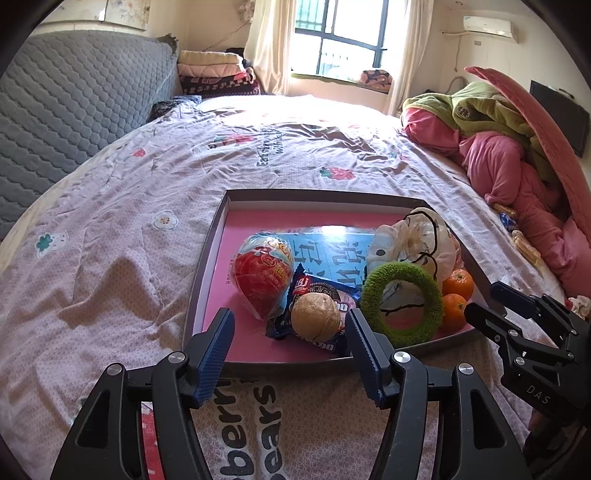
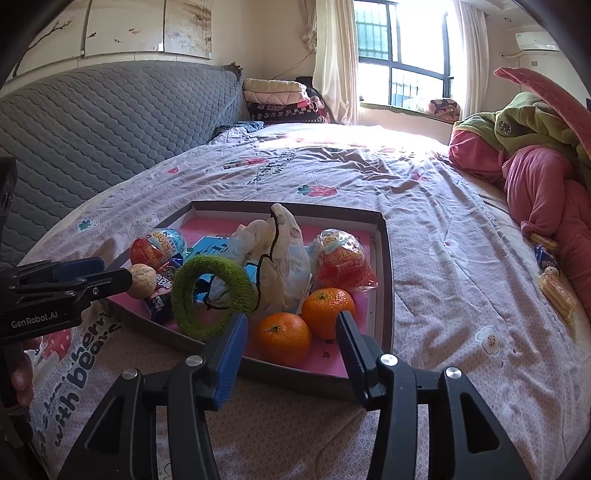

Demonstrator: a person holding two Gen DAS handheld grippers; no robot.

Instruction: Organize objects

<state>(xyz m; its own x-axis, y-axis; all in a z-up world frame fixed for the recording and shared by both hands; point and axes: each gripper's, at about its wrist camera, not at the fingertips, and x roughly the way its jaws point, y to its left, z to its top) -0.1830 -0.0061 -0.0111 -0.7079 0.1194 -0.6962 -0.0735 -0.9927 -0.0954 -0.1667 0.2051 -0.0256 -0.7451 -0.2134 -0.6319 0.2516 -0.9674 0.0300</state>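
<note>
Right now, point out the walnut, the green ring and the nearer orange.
walnut [image 1: 315, 318], left wrist view, middle of its shell
green ring [image 2: 211, 297], right wrist view, its fuzzy left rim
nearer orange [image 2: 283, 338], right wrist view, centre of its peel

We see a bedroom: bed [image 1: 258, 155] under a pink printed sheet, grey quilted headboard [image 1: 74, 103] at 10 o'clock. Barred window [image 1: 340, 37] with cream curtains [image 1: 269, 44] at 12, strong daylight. Wall AC unit [image 1: 487, 26] at 1. Folded blankets [image 1: 218, 74] at 11, bedding heap [image 1: 509, 147] at 3.
</note>
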